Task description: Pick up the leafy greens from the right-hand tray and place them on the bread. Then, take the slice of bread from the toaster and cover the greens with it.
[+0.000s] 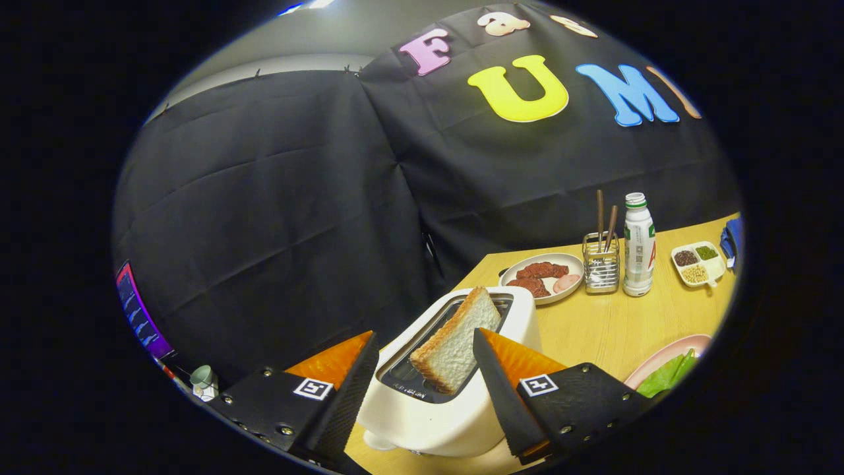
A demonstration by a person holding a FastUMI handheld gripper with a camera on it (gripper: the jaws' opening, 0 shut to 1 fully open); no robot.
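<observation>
Bread slice (455, 340) stands tilted in the toaster (455, 396) slot, upper half proud of the slot, leaning toward 1 o'clock. Gripper (422, 379) fingers stand apart, one on each side of the toaster top; the right finger's (491, 376) inner edge looks to overlap the slice's lower corner, contact not certain. The left finger (349, 389) is clear of the slice. Nothing clamped.

Leafy greens (666, 375) lie on a pink tray (663, 356) at 4 o'clock of the toaster, just beyond the right finger. Whether bread lies under them is hidden.

Judged step: taking the slice. To do it well, centre the fingers across the slice's two flat faces above the slot rim, close gently since the crumb will crush, and lift along the slot line so the crust doesn't drag on the metal.

Room: open table (613, 323) between toaster and tray, a free path toward 4 o'clock. At 1 to 2 o'clock, well apart: a plate of meat (542, 277), a wire holder with chopsticks (601, 264), a bottle (638, 247) and a divided dish (697, 262). The table's far edge runs close behind the toaster.
</observation>
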